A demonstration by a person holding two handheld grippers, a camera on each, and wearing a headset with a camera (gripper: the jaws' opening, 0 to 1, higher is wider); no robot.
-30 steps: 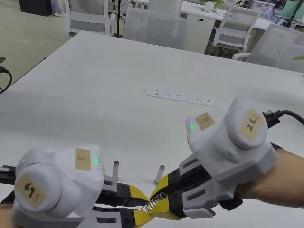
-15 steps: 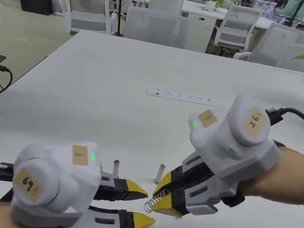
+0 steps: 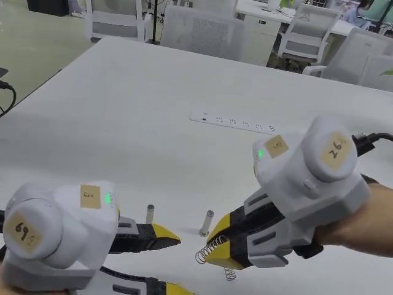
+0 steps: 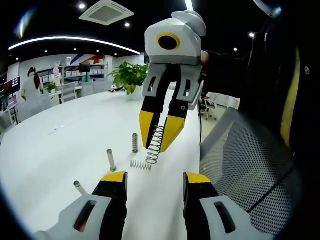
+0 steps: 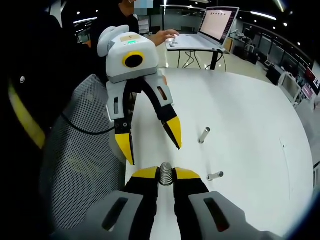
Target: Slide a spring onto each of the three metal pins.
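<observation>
Head view, nearest us: white, yellow-tipped left gripper (image 3: pixel 175 263), jaws wide apart w/ nothing betw. them. Opposite it, the matching right gripper (image 3: pixel 218 247) is clamped on a thin coiled steel spring (image 3: pixel 204 252). A 2nd small loose spring (image 3: pixel 230 274) lies on the white tabletop (image 3: pixel 110 104) beside it. Just behind we see two short upright metal pins: left pin (image 3: pixel 150 214) by the left jaw tip, right pin (image 3: pixel 207 222) right behind the held spring. Farther: white power strip (image 3: pixel 236 123), then grey mesh office chairs (image 3: pixel 202 34).

Bright, even indoor light falls on the matte white tabletop (image 3: pixel 123 123), leaving only faint, soft shadows. In the left gripper view, small round ceiling spotlights (image 4: pixel 81 6) and a curved white strip light (image 4: pixel 65 39) glare. Both gripper views bend strongly toward their edges.
</observation>
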